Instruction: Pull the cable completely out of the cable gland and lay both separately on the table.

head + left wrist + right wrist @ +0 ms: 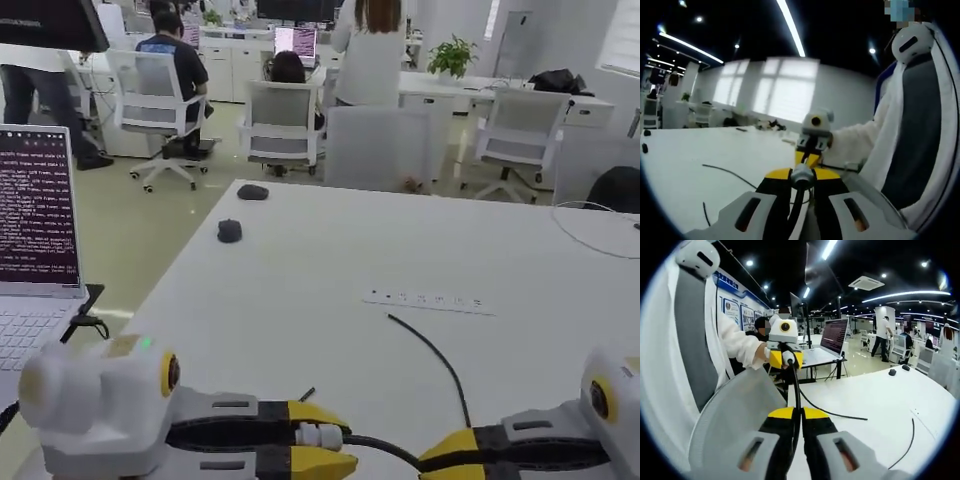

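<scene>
Above table point(300, 270), left claw point(345, 440) pinches gland point(320, 436), right claw point(428, 462) cable point(441, 366).

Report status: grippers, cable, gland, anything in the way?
Left gripper shut on cable gland. Right gripper shut on cable. Not yet pulled out; tail trails on table. Power strip beyond, apart.

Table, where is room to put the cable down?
Free: the bare table between the nearer mouse and the power strip, and the stretch beyond it. Crowded: the near edge, where the cable trails, and the left by the laptop.
</scene>
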A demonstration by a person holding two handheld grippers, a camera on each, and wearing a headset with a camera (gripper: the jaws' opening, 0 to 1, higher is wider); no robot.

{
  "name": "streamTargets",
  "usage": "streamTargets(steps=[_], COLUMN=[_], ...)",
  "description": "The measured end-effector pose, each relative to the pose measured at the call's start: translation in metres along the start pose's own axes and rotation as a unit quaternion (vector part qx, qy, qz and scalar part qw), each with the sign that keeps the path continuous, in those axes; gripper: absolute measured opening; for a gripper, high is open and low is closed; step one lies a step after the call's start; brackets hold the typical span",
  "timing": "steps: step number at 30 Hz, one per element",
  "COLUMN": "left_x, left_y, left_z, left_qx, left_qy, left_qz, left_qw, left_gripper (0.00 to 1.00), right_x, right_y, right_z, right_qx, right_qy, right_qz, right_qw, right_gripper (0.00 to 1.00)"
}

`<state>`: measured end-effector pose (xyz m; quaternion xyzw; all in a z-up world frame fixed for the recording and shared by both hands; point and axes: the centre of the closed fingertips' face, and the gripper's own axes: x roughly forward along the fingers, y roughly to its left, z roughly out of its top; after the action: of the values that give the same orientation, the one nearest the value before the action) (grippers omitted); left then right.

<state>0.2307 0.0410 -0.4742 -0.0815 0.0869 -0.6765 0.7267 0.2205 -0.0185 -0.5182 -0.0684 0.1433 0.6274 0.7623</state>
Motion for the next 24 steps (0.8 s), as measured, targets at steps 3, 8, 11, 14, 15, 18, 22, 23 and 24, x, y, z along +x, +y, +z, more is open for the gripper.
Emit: streamTargets(steps=[3, 8, 11, 14, 15, 18, 22, 23, 24], left_x=[-0.005, -0.004, -0.005, -0.006, -0.006, -0.004, 0.003, 0.005, 0.007], left_y=[0.004, 0.003, 0.001, 0.002, 0.002, 0.005, 0.005, 0.005, 0.005], left_z=[0.001, -0.006, -0.005, -0.005, -0.004, -0.006, -0.007, -0.007, -0.006], left_qx=[0.003, 0.013, 0.012, 0.011, 0.009, 0.011, 0.009, 0.009, 0.011], left_qy=[0.004, 0.025, 0.024, 0.025, 0.023, 0.033, 0.039, 0.04, 0.041], left_qz=[0.0, -0.003, -0.005, -0.001, -0.001, -0.002, -0.011, -0.014, -0.017], left_qw=[1.0, 0.9996, 0.9996, 0.9996, 0.9997, 0.9994, 0.9991, 0.9991, 0.9989], left_gripper=[0.17, 0.17, 0.17, 0.17, 0.17, 0.17, 0.17, 0.17, 0.17], right_x=[-0.002, -0.001, -0.002, -0.002, -0.002, 0.002, 0.008, 0.009, 0.01], right_y=[-0.003, -0.002, 0.001, 0.005, 0.007, 0.01, 0.011, 0.009, 0.008], right_z=[-0.008, -0.011, -0.011, -0.009, -0.007, -0.002, 0.01, 0.012, 0.014], right_qx=[0.003, 0.0, 0.001, 0.001, 0.001, -0.003, -0.018, -0.022, -0.029], right_qy=[0.008, 0.019, 0.018, 0.015, 0.009, 0.008, 0.002, 0.002, 0.004], right_qz=[-0.011, -0.024, -0.031, -0.041, -0.041, -0.04, -0.036, -0.036, -0.036], right_qw=[0.9999, 0.9995, 0.9993, 0.9991, 0.9991, 0.9992, 0.9992, 0.9991, 0.9989], right_gripper=[0.03, 0.03, 0.03, 0.05, 0.07, 0.15, 0.15, 0.14, 0.14])
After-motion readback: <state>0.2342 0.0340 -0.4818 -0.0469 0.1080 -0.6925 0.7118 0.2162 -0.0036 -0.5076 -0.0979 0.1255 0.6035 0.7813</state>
